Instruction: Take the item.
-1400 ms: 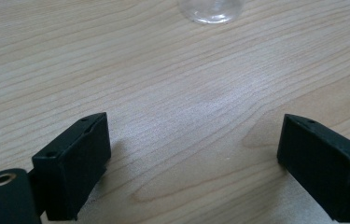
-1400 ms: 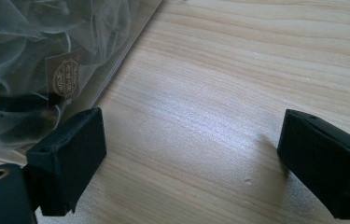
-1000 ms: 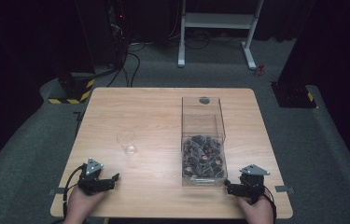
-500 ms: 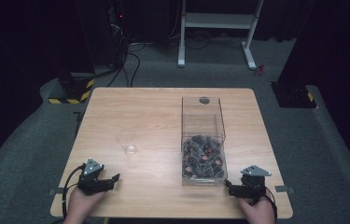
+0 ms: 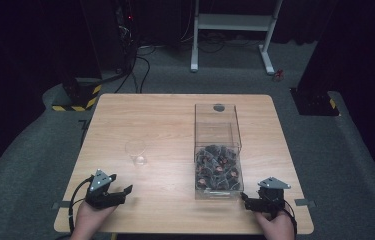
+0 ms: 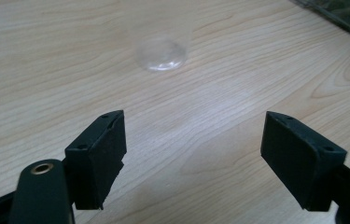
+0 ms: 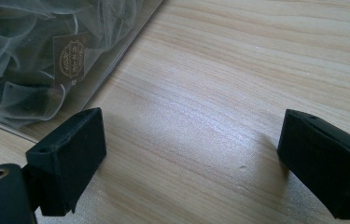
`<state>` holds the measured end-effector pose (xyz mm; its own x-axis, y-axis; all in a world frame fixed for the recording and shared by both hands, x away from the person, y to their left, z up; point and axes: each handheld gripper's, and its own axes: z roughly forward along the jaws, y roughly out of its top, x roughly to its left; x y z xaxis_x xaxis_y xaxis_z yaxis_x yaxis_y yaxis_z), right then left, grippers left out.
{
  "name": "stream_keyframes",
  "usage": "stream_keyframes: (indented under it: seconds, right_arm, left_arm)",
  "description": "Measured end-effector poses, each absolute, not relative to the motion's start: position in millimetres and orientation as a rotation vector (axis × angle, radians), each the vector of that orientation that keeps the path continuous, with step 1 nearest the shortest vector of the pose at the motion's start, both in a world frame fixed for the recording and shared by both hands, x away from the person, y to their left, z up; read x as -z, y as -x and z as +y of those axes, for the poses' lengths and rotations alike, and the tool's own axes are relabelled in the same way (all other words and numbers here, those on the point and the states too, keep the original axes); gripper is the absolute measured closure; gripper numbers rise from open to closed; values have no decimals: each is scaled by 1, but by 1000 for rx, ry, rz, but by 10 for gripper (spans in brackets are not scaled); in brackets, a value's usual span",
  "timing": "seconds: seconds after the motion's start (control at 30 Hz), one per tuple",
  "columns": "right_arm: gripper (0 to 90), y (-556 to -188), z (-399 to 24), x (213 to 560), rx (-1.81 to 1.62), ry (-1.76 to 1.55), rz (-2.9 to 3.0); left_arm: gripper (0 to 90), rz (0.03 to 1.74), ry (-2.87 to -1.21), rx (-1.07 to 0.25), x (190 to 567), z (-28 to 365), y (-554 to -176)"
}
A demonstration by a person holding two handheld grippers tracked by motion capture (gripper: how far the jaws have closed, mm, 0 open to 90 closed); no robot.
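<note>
Pale wood makes the tabletop point(image 5: 175, 120), which stands on a grey carpet floor point(image 5: 355, 150). A clear plastic box point(image 5: 217, 150) stands on the right half of the tabletop and runs from near the far edge toward the near edge. Its near part holds a heap of dark tea bags in thin mesh point(image 5: 217, 167), and the right gripper view shows a small printed tag point(image 7: 72, 58) on one of them, behind the clear wall. A clear plastic cup point(image 5: 136, 151) stands upright left of the box, about midway between the far and near edges.

The left gripper point(image 5: 120, 192) rests near the near left corner in a hand point(image 5: 89, 220). Its jaws are wide apart and hold nothing, with the cup in front of them on bare wood. The right gripper point(image 5: 247, 201) rests near the near right corner, just beside the near end of the box, also spread wide and empty.
</note>
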<state>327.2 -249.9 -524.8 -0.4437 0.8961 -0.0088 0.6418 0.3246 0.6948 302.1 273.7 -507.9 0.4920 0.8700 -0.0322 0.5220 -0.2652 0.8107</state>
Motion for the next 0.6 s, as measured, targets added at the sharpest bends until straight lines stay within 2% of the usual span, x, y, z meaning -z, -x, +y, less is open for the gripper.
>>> stream_keyframes:
  seconds: [0.6]
  right_arm:
    - [76,-327,-250,525,-883,-1362,2204]
  left_arm:
    - [225,1032,-1943,-548,491,240,-300]
